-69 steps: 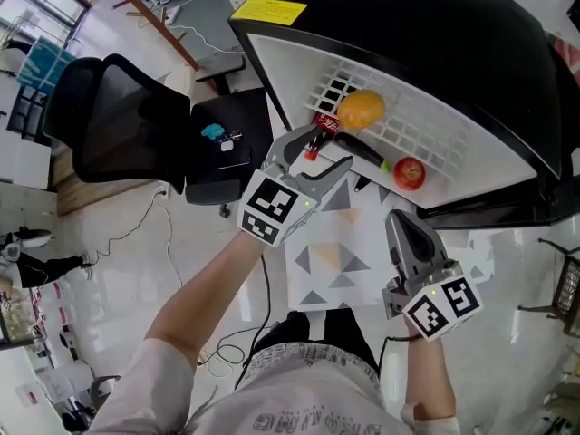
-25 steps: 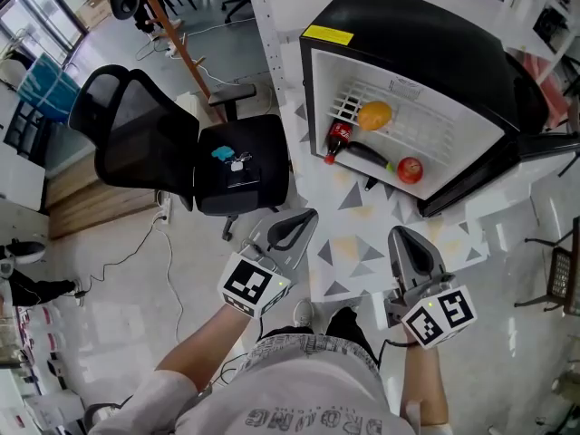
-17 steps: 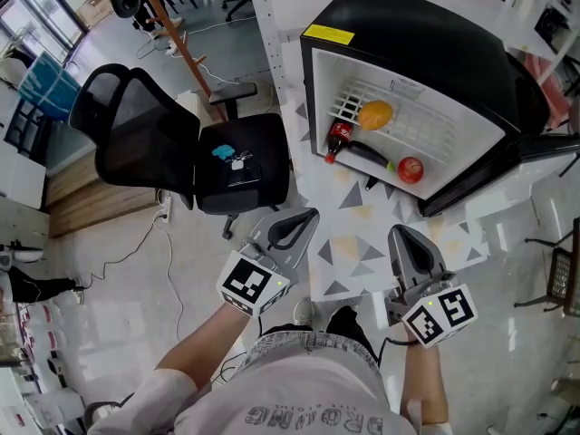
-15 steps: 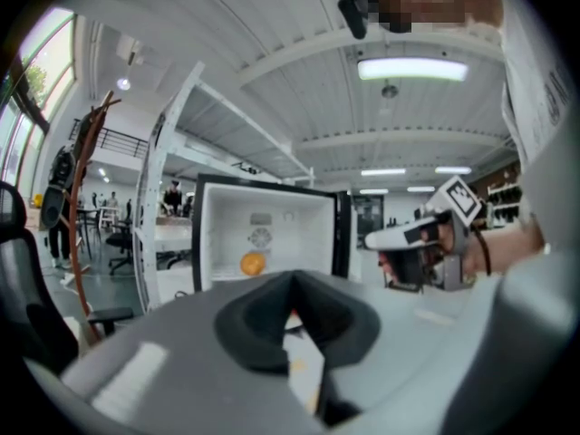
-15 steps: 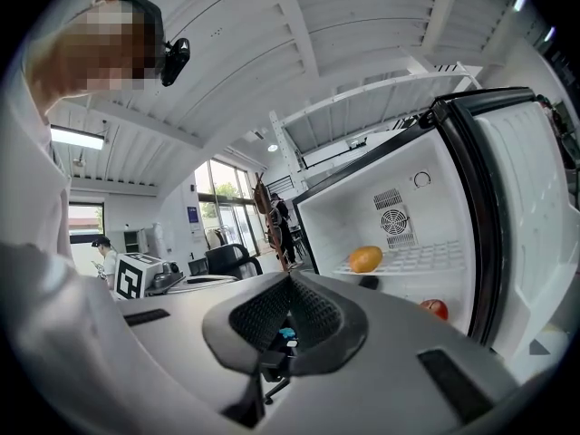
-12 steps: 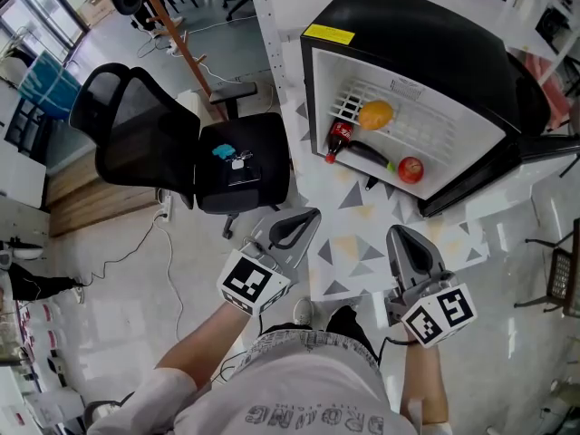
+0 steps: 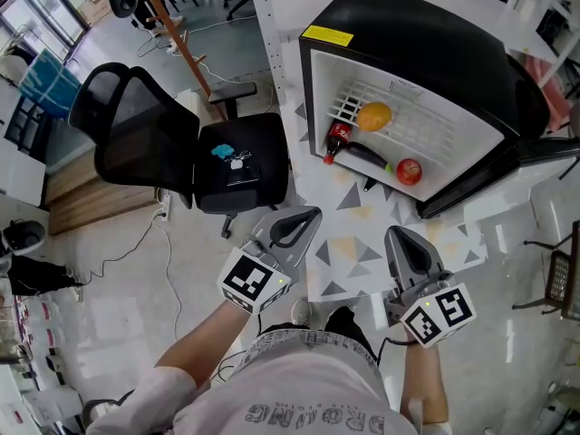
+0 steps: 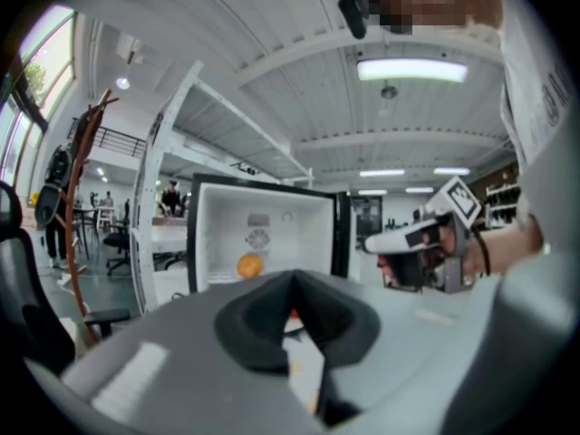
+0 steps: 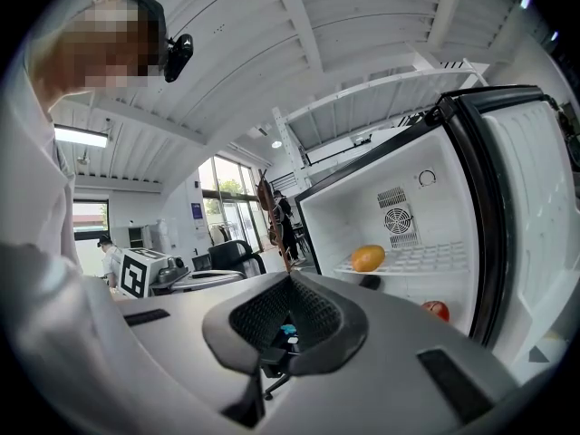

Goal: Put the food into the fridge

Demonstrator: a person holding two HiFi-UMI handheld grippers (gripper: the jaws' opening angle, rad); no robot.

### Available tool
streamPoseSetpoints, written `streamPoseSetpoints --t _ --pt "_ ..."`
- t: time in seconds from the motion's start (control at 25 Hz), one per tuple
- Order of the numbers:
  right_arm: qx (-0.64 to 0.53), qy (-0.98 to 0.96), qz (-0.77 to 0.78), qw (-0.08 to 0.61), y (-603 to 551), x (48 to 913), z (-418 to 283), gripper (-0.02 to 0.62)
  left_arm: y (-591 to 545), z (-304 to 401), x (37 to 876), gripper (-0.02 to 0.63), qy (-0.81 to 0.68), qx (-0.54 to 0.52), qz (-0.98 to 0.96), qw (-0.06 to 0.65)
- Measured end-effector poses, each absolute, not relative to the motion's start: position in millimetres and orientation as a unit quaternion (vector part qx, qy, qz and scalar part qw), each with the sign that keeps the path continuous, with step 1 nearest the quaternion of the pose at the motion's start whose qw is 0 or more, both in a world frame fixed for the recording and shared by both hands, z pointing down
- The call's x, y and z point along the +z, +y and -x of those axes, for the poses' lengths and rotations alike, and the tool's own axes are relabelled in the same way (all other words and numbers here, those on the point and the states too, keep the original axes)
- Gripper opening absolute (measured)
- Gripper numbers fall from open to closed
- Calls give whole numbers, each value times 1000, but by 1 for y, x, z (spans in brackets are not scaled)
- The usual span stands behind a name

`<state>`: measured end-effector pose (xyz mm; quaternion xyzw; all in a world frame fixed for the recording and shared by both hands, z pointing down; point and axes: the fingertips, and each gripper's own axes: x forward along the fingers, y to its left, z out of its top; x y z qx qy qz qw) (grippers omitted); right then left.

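Observation:
The small black fridge (image 7: pixel 426 43) stands open on the floor in front of me. On its wire shelf lies an orange fruit (image 7: pixel 374 115). Below the fruit a cola bottle (image 7: pixel 340 139) lies on its side, and a red apple (image 7: pixel 409 171) rests to the right. My left gripper (image 7: pixel 304 216) is shut and holds nothing; it hangs well short of the fridge, over the floor mat. My right gripper (image 7: pixel 399 236) is also shut and holds nothing, level with the left one. The right gripper view shows the fruit (image 9: pixel 368 258) and the apple (image 9: pixel 436 310) past the shut jaws.
A black office chair (image 7: pixel 154 143) stands left of the fridge, with a blue item and keys (image 7: pixel 220 153) on its seat. The fridge door (image 7: pixel 544 148) swings out at the right. A patterned mat (image 7: pixel 353 234) lies before the fridge. A cable (image 7: pixel 136 234) trails over the floor.
Since the earliest frame both grippers and my head have pulled back from the fridge; the left gripper was then at the cola bottle. Over the last second almost nothing has moved.

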<state>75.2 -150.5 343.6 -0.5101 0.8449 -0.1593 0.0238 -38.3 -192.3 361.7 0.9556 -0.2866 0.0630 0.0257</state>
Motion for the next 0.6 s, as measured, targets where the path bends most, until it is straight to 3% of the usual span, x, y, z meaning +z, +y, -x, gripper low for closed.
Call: streamPoseSetpoints --t 0.6 --pt "-163 848 504 19 -150 348 -80 2 -192 29 364 6 -289 62 -955 30"
